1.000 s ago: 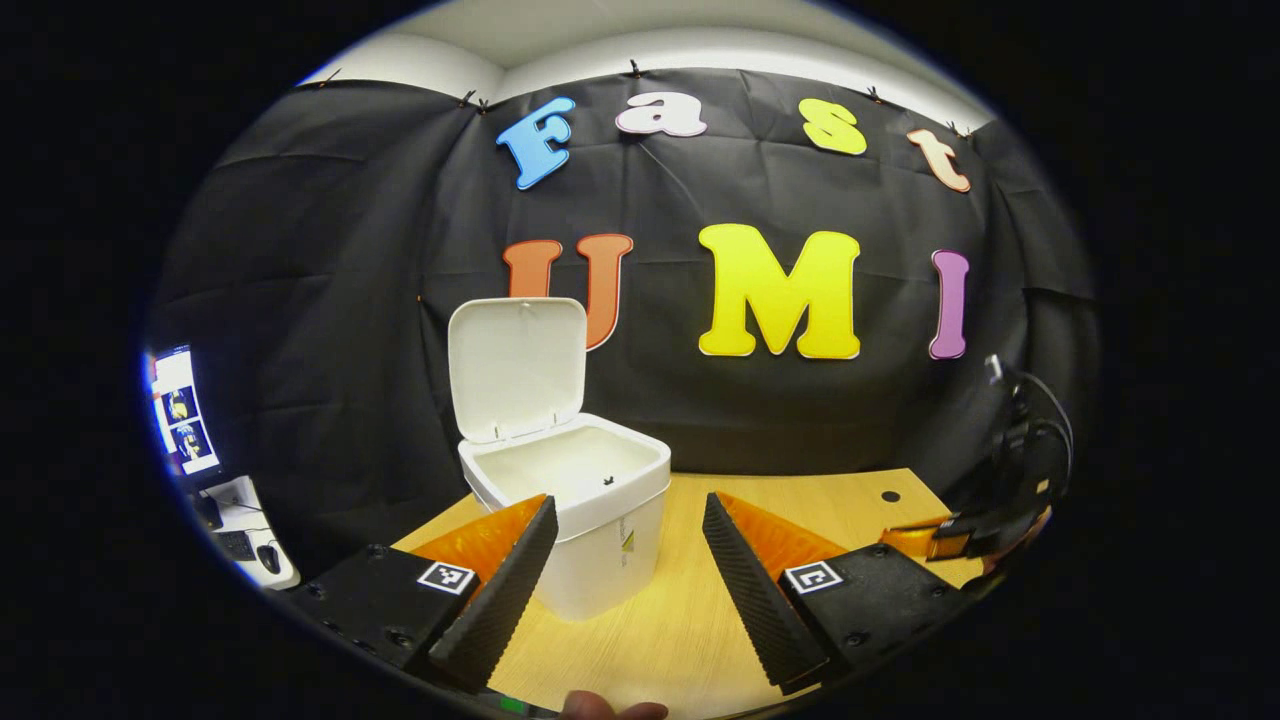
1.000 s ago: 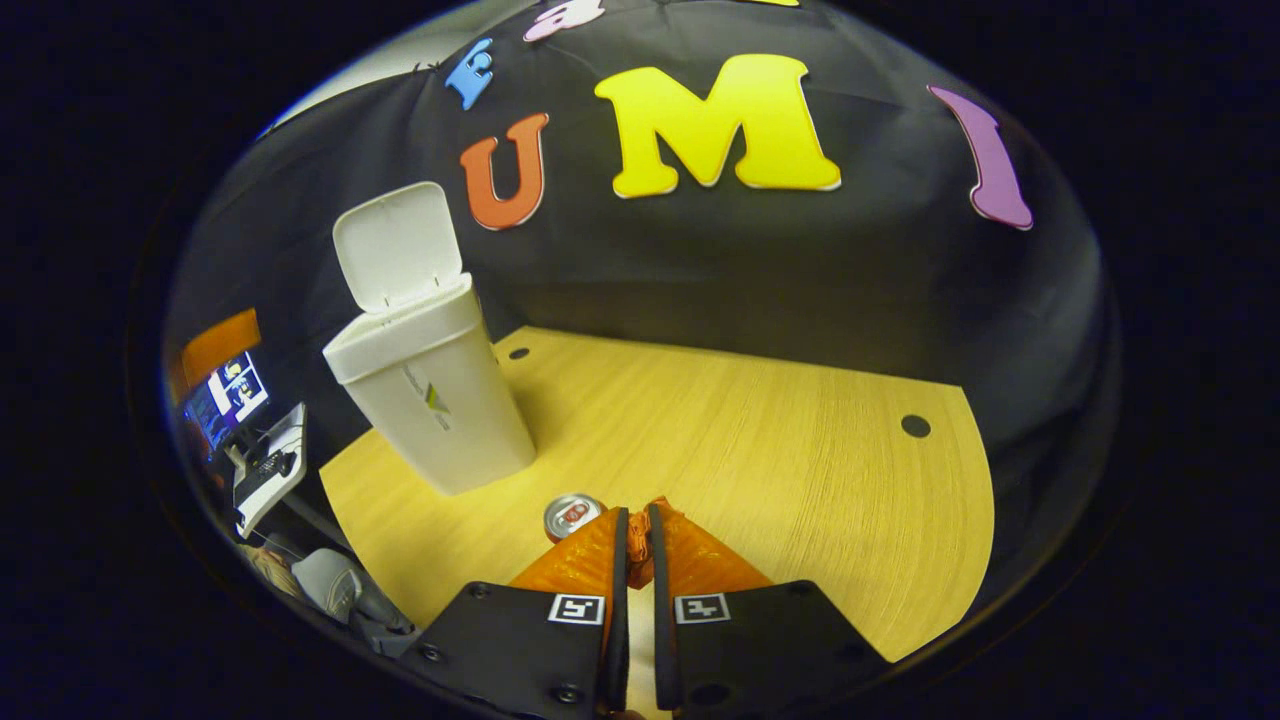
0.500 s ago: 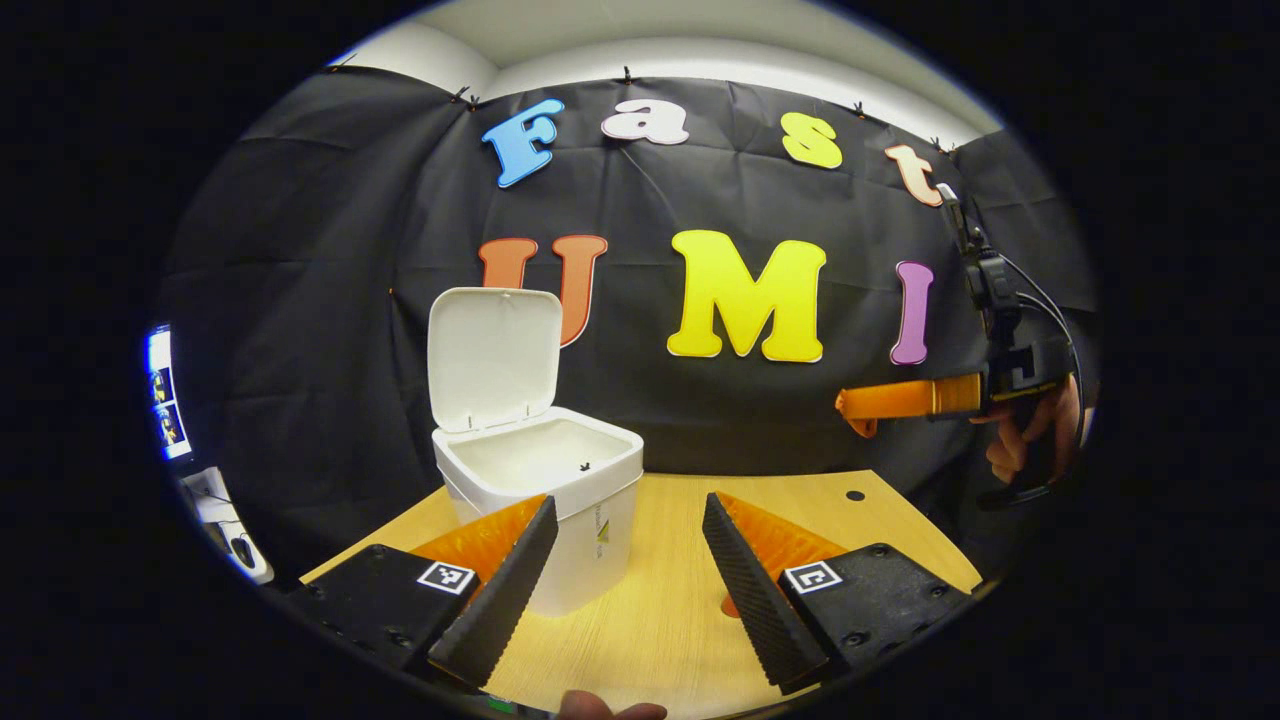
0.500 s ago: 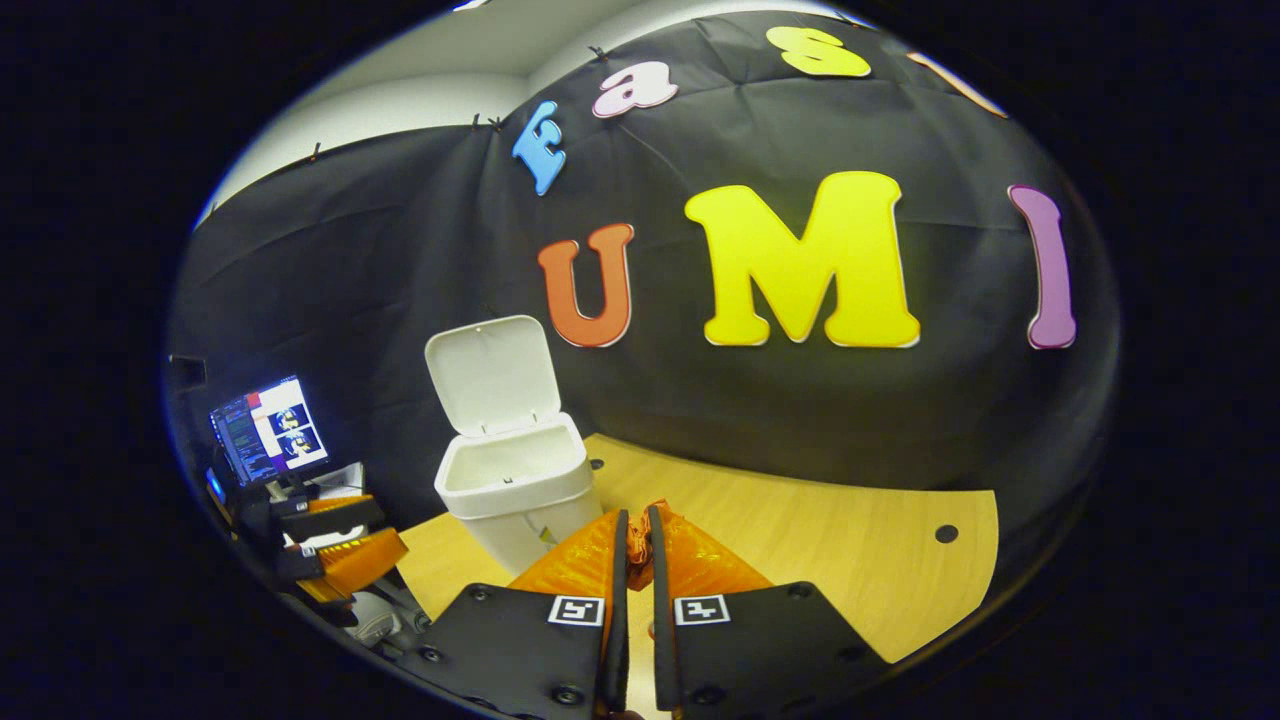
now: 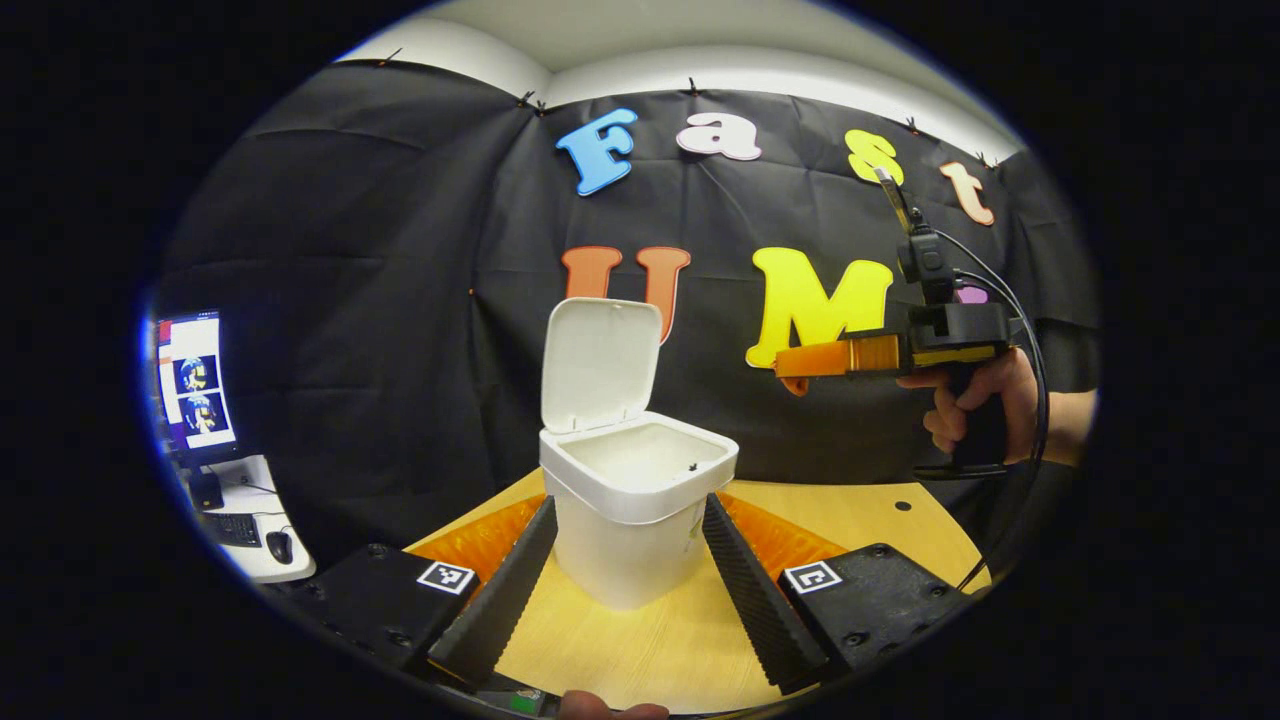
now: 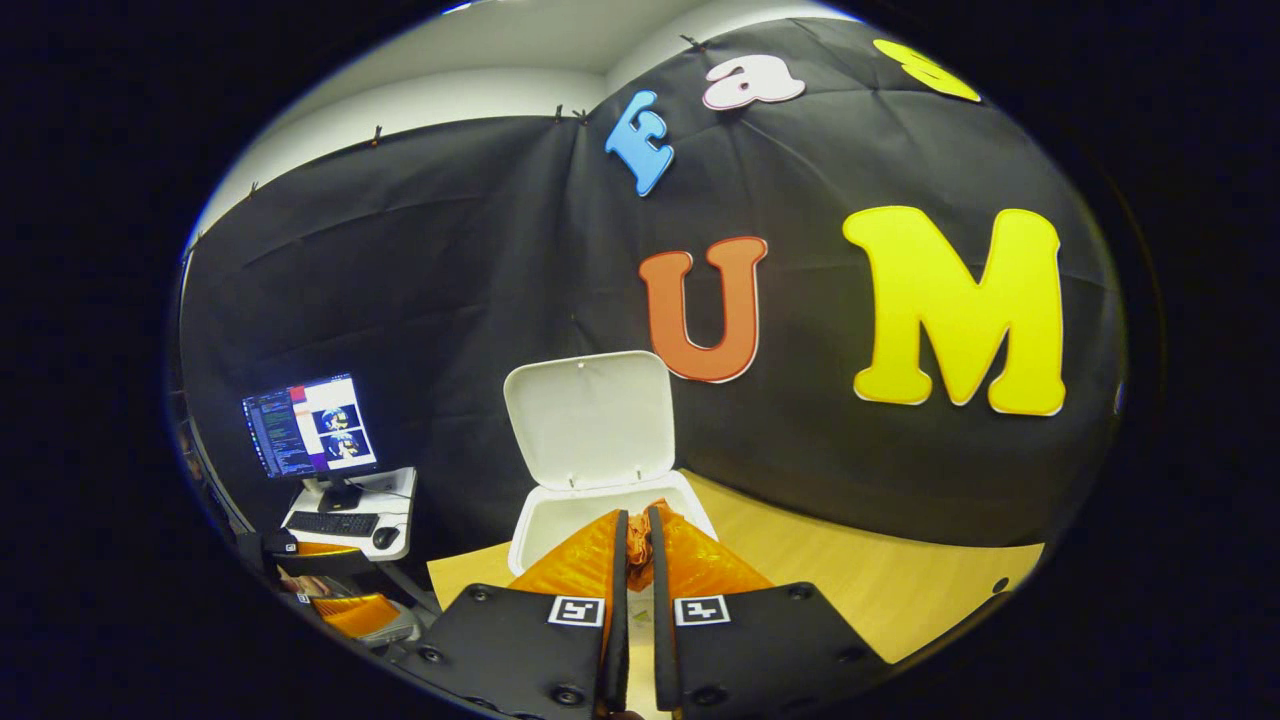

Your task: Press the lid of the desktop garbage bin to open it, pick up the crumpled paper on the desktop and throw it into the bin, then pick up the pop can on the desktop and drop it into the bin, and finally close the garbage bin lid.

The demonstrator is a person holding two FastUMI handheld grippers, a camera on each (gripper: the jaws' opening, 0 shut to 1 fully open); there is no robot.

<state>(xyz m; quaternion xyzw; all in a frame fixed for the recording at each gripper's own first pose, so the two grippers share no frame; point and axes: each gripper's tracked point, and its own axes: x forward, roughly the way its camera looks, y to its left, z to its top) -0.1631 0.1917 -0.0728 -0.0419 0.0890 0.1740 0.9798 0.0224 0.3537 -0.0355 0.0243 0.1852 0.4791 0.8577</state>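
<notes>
My left hand-held gripper hangs low over the table with its fingers spread wide, the white garbage bin standing between their tips, untouched. My right hand-held gripper has its fingers drawn nearly together on a crumpled orange scrap I cannot identify; its tips sit just in front of the bin's open mouth. From the left gripper view, that gripper floats above and beside the bin in my hand. The bin's lid stands upright behind the opening.
</notes>
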